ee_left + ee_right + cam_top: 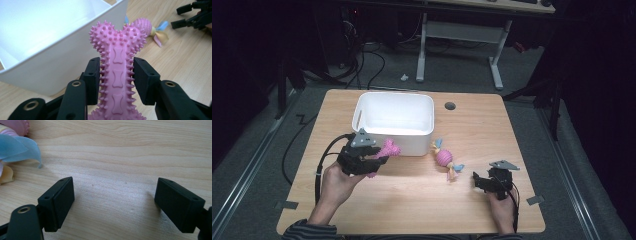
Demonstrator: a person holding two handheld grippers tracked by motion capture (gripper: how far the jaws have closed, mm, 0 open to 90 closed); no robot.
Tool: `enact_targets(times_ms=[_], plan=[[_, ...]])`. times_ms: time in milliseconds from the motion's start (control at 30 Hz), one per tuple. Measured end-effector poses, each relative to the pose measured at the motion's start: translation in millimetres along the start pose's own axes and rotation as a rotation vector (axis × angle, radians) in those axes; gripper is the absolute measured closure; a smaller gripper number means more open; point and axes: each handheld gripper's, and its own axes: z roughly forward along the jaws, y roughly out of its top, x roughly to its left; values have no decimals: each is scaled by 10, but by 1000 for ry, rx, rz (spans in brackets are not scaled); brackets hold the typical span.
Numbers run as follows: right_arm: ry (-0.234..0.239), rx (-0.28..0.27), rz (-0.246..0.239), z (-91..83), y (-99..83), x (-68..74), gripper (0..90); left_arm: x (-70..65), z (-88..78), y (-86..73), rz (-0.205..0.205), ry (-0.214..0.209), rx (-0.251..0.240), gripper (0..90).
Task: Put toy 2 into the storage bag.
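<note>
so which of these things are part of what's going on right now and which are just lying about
In the job:
- left gripper, shut on the spiky pink rubber bone toy
- white plastic bin beside it, the likely target

Lying about:
- pink ball toy with blue and yellow ribbons
- right gripper, open over bare wooden table

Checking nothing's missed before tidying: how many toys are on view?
2: a spiky pink rubber bone in the left hand-held gripper beside the white plastic bin; a pink ball toy with ribbons on the wooden table.
</note>
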Motion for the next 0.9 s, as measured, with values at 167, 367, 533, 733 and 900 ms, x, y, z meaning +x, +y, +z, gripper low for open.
enact_targets(times_ms=[167,367,533,733,900], plan=[[0,0,0,0,0,0,164,45,-39,96,-2,-15,-14,588],[-1,0,0,0,0,0,164,98,-54,235,5,-29,-26,588],[-1,0,0,0,0,0,164,154,-43,335,-4,-40,-24,588],[0,0,0,0,0,0,163,179,-60,446,4,-43,-28,588],[0,0,0,0,0,-1,164,298,-32,514,-30,-54,-46,586]])
